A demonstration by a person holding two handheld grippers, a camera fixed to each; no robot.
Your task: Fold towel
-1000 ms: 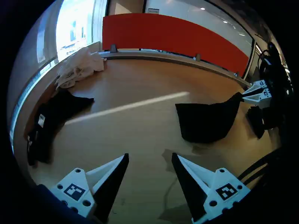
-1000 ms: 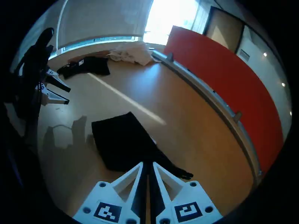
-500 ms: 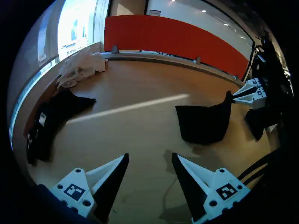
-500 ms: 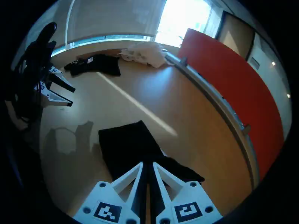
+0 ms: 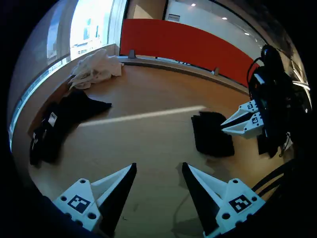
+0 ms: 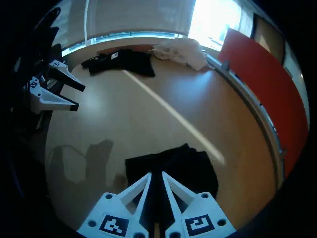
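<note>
A black towel (image 5: 212, 134) lies folded in a compact heap on the wooden table (image 5: 150, 95). In the right gripper view the towel (image 6: 186, 166) sits directly under and ahead of my right gripper (image 6: 156, 175), whose fingers stand together with dark cloth between them. The left gripper view shows that right gripper (image 5: 222, 126) at the towel's right edge, held by a dark-sleeved hand. My left gripper (image 5: 158, 166) hangs open over bare wood, well short of the towel. From the right gripper view the left gripper (image 6: 79, 98) is at far left, open with nothing between its fingers.
A white cloth pile (image 5: 95, 67) lies at the table's far corner by the window. Beside it sprawls a black garment (image 5: 59, 119) along the left edge. A red partition (image 5: 190, 43) with a metal rail lines the far side.
My right gripper has carried the towel's raised corner over the rest of the cloth and down, so the towel is now a smaller, doubled shape. My left gripper stayed open.
</note>
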